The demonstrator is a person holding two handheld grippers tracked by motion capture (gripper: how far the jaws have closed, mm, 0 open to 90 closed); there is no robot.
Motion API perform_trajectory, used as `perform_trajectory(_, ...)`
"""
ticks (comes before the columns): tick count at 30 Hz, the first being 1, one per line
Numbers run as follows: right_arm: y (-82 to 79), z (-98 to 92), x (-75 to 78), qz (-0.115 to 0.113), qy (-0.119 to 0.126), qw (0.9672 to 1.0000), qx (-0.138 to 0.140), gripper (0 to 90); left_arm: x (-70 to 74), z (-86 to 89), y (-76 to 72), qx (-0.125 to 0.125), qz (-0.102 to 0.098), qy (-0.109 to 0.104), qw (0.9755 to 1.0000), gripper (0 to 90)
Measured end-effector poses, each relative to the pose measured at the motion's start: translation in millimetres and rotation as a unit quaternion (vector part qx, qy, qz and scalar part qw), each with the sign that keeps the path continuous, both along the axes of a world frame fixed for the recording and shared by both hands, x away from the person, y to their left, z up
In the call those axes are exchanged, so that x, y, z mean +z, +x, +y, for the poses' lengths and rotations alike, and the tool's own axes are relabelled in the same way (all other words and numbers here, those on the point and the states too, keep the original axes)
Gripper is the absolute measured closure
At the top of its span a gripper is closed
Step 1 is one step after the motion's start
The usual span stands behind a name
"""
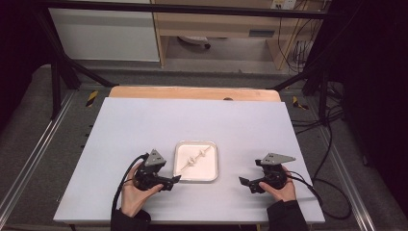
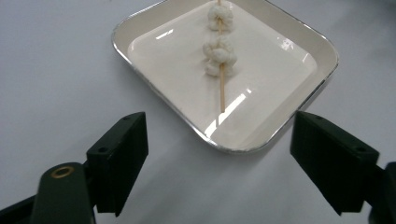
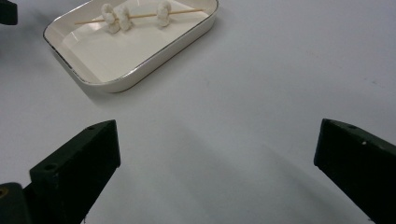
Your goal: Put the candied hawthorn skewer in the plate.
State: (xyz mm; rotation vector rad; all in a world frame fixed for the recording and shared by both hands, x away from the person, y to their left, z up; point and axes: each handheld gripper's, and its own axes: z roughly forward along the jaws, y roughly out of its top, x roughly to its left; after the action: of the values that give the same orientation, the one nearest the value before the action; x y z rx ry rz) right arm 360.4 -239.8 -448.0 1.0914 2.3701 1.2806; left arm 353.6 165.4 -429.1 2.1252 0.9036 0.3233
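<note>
A white square tray point(image 1: 211, 174) point(image 2: 140, 60) point(image 3: 116, 81) with a silver rim lies near the table's front middle. In it rests a thin wooden skewer point(image 1: 195, 160) point(image 2: 222, 91) point(image 3: 140, 16) threaded with white lumpy pieces point(image 2: 219, 56) point(image 3: 116, 18). My left gripper point(image 1: 174, 180) point(image 2: 219, 154) sits just left of the tray, pointing at it, jaws wide apart with nothing between them. My right gripper point(image 1: 244, 182) point(image 3: 215, 168) rests on the table to the tray's right, jaws spread wide and empty.
The tray lies on a pale board point(image 1: 144, 125) set on a wooden table point(image 1: 192, 92). A dark metal frame point(image 1: 57, 72) surrounds the table, and cables point(image 1: 332, 144) hang at the right.
</note>
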Motion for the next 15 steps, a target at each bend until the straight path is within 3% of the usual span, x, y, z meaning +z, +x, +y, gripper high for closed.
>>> perform_trajectory(8,-0.1,0.6,-1.1,0.003,-0.002,1.0,0.002,1.0,-7.6,27.8,-10.4,0.02,-0.018,0.0,0.9996,13.0)
perform_trajectory(15,-0.9,1.5,-2.3,0.005,-0.003,1.0,0.005,0.9,-16.4,43.1,-13.3,0.031,-0.018,0.005,0.9993,12.6)
